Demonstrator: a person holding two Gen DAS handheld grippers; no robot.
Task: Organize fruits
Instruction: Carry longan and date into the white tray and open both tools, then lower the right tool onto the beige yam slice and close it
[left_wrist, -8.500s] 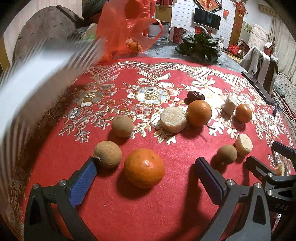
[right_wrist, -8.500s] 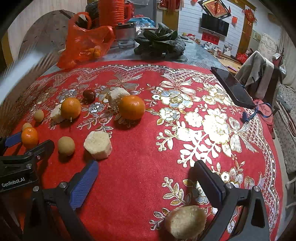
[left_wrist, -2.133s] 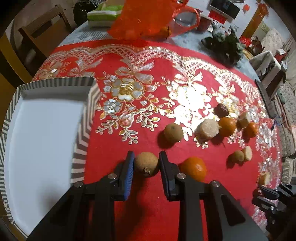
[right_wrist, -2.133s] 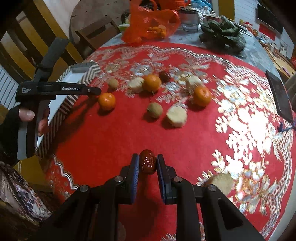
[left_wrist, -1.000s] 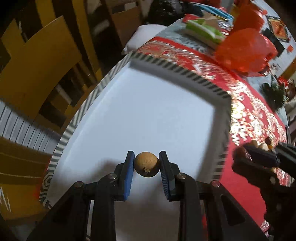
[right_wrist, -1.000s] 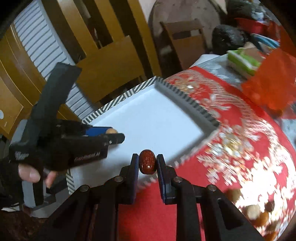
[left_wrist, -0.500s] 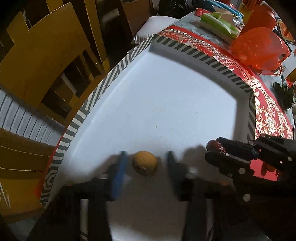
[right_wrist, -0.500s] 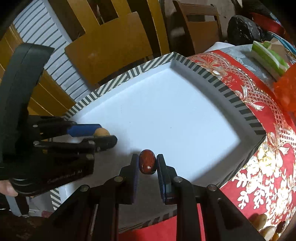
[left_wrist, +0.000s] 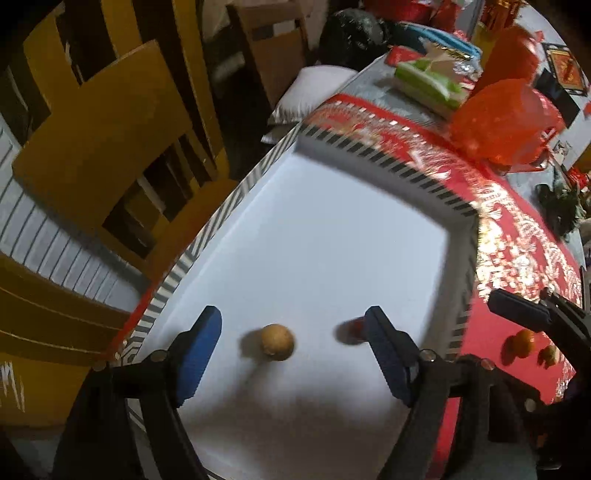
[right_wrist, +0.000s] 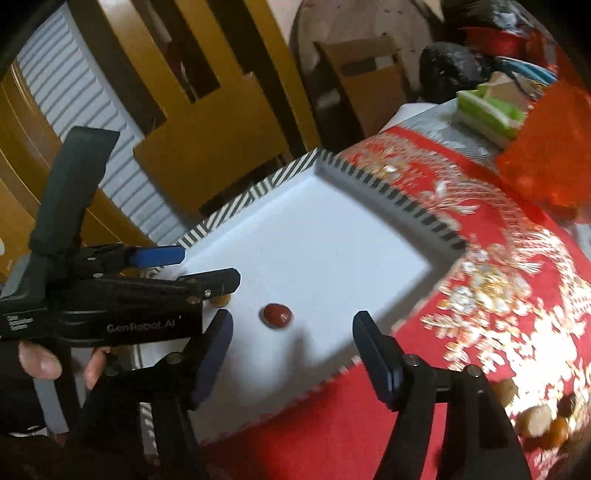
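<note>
Both your left gripper (left_wrist: 291, 354) and right gripper (right_wrist: 291, 350) have just sprung wide open and empty, leaving the brown fruit (left_wrist: 277, 342) and red date (right_wrist: 277, 316) on the white tray (left_wrist: 388, 168), so two are sorted.

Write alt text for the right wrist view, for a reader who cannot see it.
The open right gripper hovers over a white tray with a striped rim, a dark red date lying loose on it between the fingers. At left, the left gripper, also open, reaches over the tray on a red embroidered tablecloth.
</note>
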